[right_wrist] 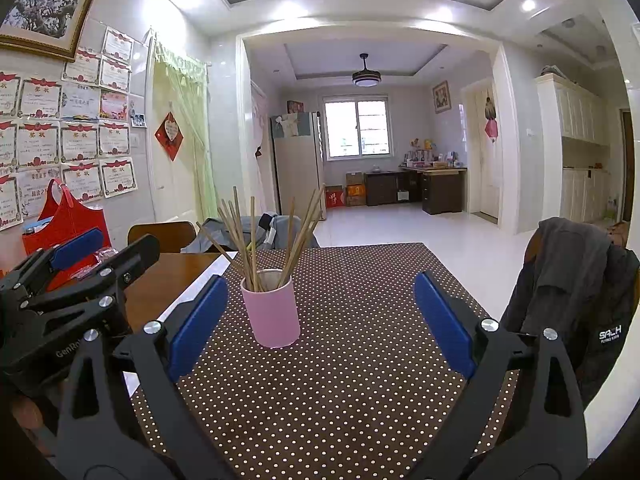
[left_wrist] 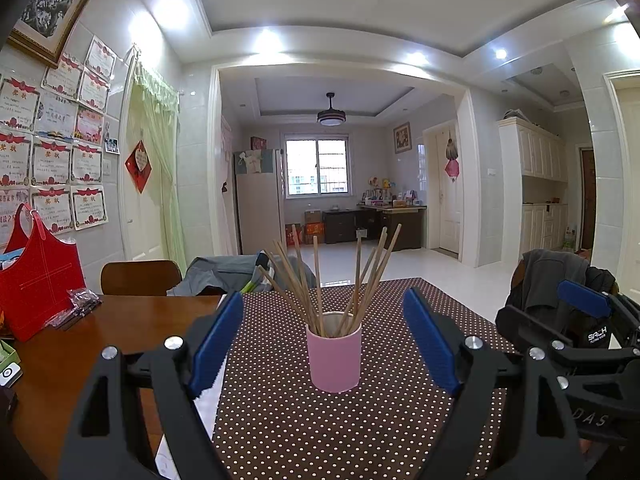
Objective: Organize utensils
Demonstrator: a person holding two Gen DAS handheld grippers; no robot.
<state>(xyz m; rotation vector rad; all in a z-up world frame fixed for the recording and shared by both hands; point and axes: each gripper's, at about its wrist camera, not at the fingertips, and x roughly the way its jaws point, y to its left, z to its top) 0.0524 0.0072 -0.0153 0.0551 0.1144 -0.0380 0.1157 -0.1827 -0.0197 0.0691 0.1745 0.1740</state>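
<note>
A smooth pink cup (left_wrist: 334,358), round and straight-sided, stands upright on a brown cloth (left_wrist: 320,420) dotted white, spread over the glossy wooden table (left_wrist: 80,352). Thin wooden chopsticks (left_wrist: 320,280) fan out of the cup. The left claw (left_wrist: 324,344) points almost level at the cup, its ridged blue pads spread wide, gripping nothing. The right claw (right_wrist: 320,324) is posed likewise, released and empty, the cup just ahead toward its left pad.
</note>
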